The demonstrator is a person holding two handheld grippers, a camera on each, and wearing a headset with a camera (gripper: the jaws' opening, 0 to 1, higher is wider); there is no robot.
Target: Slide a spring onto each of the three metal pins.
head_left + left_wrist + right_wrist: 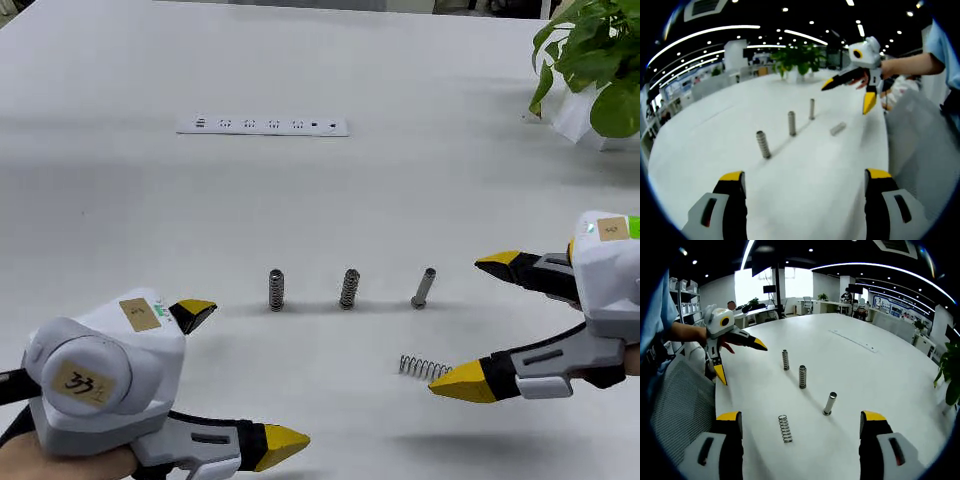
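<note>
Two pins sprung, one bare, both claws gaping over the white table (120, 200).
The left gripper (245, 372) hovers at the near left, jaws wide apart and holding nothing; the right gripper (468, 322) is spread the same way at the right. In a row stand the left pin (276, 289) and middle pin (349, 288), each wearing a spring, then the bare right pin (423, 287). The loose spring (424, 368) lies flat on the near side of it.

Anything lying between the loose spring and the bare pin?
No, just bare table between the loose spring and the bare pin, seen in the right gripper view and head view.
</note>
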